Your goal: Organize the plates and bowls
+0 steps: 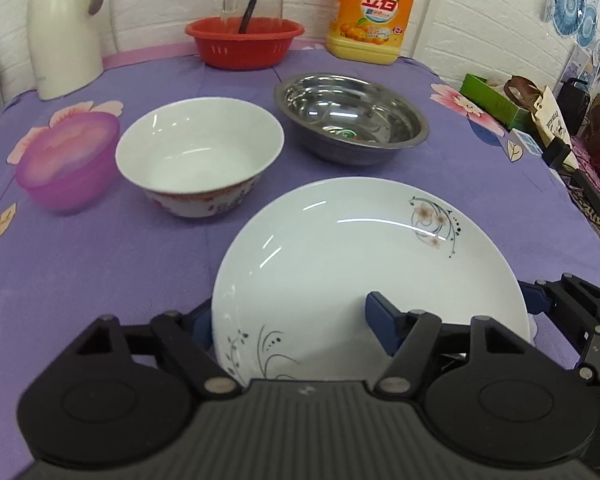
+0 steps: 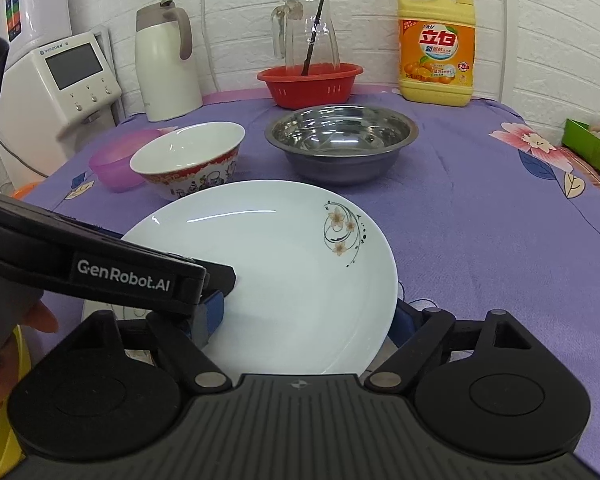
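Note:
A white plate with flower prints (image 1: 364, 264) (image 2: 284, 276) is held between both grippers, above the purple cloth. My left gripper (image 1: 292, 330) grips its near left rim, one blue pad (image 1: 384, 328) on top and the other under the rim. My right gripper (image 2: 304, 320) pinches the plate's right rim; in the left wrist view it shows at the plate's right edge (image 1: 540, 300). A white bowl with a red pattern (image 1: 198, 156) (image 2: 188, 164), a steel bowl (image 1: 350, 116) (image 2: 340, 140) and a translucent pink bowl (image 1: 66, 160) (image 2: 116, 164) stand behind the plate.
At the back stand a red basket (image 1: 244, 42) (image 2: 310, 82) with a glass jug (image 2: 308, 34), a cream thermos (image 1: 64, 36) (image 2: 166, 64) and a yellow detergent bottle (image 1: 374, 16) (image 2: 436, 48). A white appliance (image 2: 68, 84) stands off the left, clutter (image 1: 540, 112) off the right.

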Demonstrator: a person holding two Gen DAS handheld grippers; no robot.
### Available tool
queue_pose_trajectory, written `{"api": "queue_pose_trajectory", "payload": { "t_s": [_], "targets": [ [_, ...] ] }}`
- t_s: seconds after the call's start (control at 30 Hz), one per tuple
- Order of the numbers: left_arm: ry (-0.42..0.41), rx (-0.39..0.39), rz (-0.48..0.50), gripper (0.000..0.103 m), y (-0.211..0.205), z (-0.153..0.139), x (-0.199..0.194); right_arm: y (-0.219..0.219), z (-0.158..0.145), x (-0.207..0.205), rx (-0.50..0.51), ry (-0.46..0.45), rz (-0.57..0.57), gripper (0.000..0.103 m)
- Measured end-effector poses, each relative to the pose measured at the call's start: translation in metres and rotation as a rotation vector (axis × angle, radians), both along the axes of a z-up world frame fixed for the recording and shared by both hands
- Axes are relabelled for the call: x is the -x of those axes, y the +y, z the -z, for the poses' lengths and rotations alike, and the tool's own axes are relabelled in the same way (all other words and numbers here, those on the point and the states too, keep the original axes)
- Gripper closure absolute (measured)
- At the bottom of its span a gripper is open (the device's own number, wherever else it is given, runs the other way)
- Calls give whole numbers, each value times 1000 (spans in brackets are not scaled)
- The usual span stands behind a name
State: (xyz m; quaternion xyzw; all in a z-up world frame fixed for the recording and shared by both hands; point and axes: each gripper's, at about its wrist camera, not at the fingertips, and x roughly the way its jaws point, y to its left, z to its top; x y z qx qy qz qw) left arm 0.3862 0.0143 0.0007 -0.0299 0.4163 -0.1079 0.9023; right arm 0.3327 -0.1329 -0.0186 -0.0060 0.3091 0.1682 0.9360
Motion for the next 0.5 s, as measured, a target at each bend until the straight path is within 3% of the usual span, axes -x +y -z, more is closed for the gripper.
{"api": "queue_pose_trajectory", "payload": {
  "t_s": [0.17,0.3,0.5],
  "targets": [
    [-77,39,-2,34,16,-33,28,12,-25,34,0,-79,26,0],
    [-151,23,-30,34,39,-57,64,34,-50,64,0,-152,5,0],
    [-181,-28,-132,35,91,-58,127,77,-52,104,-60,-157,-84,0]
  ]
}}
